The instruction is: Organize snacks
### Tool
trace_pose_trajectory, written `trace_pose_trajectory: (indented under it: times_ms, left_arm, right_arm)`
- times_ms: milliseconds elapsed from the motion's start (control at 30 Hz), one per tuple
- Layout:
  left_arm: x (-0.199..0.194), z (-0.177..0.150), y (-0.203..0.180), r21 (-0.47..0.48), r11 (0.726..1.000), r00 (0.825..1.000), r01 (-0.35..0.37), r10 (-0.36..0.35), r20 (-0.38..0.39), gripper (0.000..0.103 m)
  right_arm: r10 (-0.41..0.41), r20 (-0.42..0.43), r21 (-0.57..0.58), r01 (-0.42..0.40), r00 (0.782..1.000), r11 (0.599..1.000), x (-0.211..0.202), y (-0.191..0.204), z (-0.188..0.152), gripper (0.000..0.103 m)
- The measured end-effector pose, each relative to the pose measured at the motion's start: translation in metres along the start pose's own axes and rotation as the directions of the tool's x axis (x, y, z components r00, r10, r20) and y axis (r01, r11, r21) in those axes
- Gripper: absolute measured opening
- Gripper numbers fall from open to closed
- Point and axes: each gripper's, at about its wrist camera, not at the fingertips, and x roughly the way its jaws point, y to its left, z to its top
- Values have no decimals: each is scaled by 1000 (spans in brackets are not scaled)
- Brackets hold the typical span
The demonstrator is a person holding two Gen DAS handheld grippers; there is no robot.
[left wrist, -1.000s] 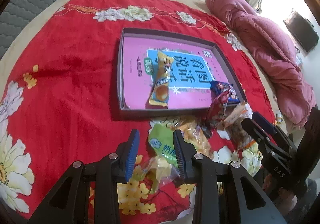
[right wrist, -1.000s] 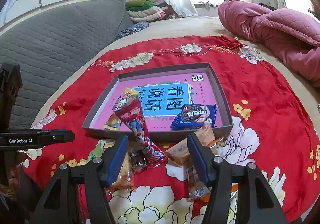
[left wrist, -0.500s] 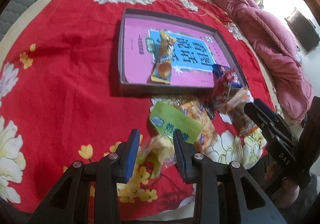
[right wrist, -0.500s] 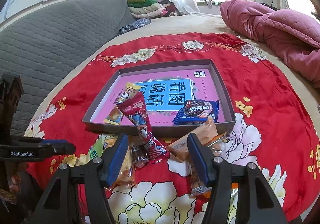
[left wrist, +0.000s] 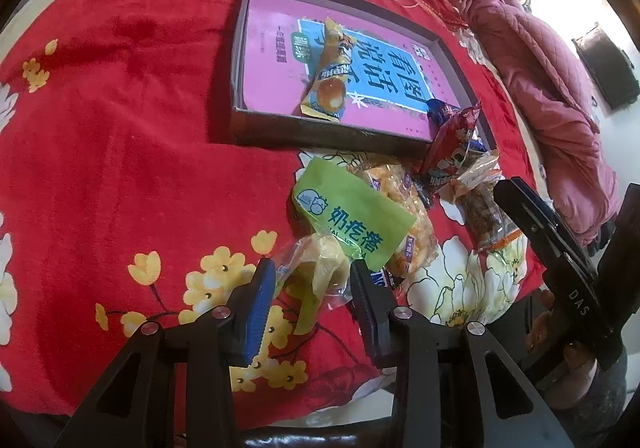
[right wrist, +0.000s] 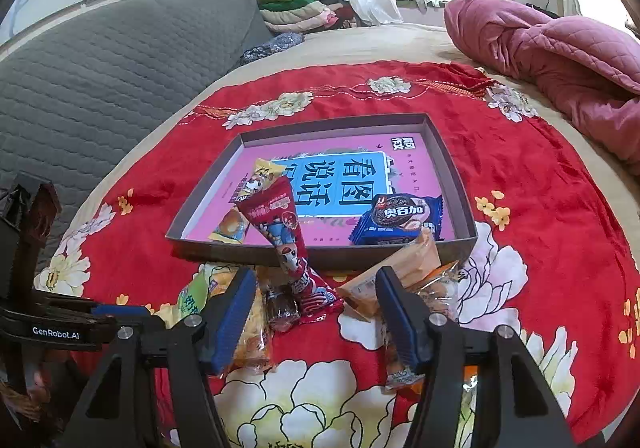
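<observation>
A shallow dark tray with a pink book-cover floor lies on the red flowered cloth. In it lie a yellow cake packet and a blue cookie packet. In front of the tray is a loose heap: a green packet, a clear packet of yellow pastry, a red cone packet leaning on the tray wall, an orange packet. My left gripper is open, its jaws either side of the clear yellow packet. My right gripper is open above the heap.
A pink quilt lies bunched at the right of the bed. A grey padded headboard runs along the left. The red cloth spreads wide to the left of the tray. The cloth's near edge is just below the grippers.
My left gripper has moved forward and down, so the clear yellow packet now sits between its open jaws. The right gripper has pulled back slightly; the snacks have not moved.
</observation>
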Motion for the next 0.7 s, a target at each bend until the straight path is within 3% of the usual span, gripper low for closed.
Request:
trace_pose_trajectory:
  times_ms: [333,467,700]
  left_arm:
    - [9,-1,1,-7,1000,1000,-2,2,-14,40]
    - [13,0,5,-18,1000,1000,-4,4,-18,50]
    - [20,2,6,-21,1000,1000,-7,6,-24,52]
  right_arm:
    - [19,-38,-19,-19,999,1000,11,4,-4,68]
    - [25,-47,-27,-26,999,999,14,5,-5,68]
    - [27,-66,-23,-29,997,999,23,4,-5,68]
